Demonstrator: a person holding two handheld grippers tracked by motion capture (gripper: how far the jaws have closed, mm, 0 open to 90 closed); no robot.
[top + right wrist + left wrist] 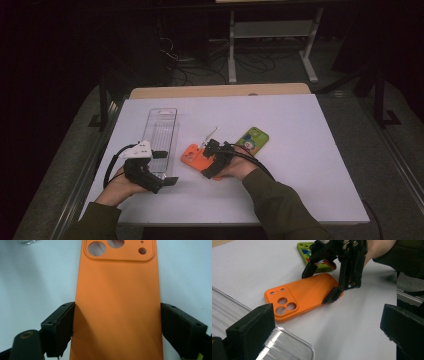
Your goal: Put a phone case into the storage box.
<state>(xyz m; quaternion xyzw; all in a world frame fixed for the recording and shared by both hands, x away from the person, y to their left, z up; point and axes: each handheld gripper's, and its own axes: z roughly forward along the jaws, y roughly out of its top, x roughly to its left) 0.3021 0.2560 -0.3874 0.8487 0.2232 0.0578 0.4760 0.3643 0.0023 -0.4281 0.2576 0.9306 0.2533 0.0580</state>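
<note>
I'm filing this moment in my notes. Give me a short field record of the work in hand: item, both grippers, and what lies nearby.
item: orange phone case, lying back up on the white table
right gripper: fingers straddle the case's long sides, touching both edges
left gripper: open, nothing between its fingers, over the end of the clear tray
nearby: green phone case just beyond the orange one

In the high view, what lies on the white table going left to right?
Left tool → clear tray → orange phone case → right tool → green phone case.
</note>
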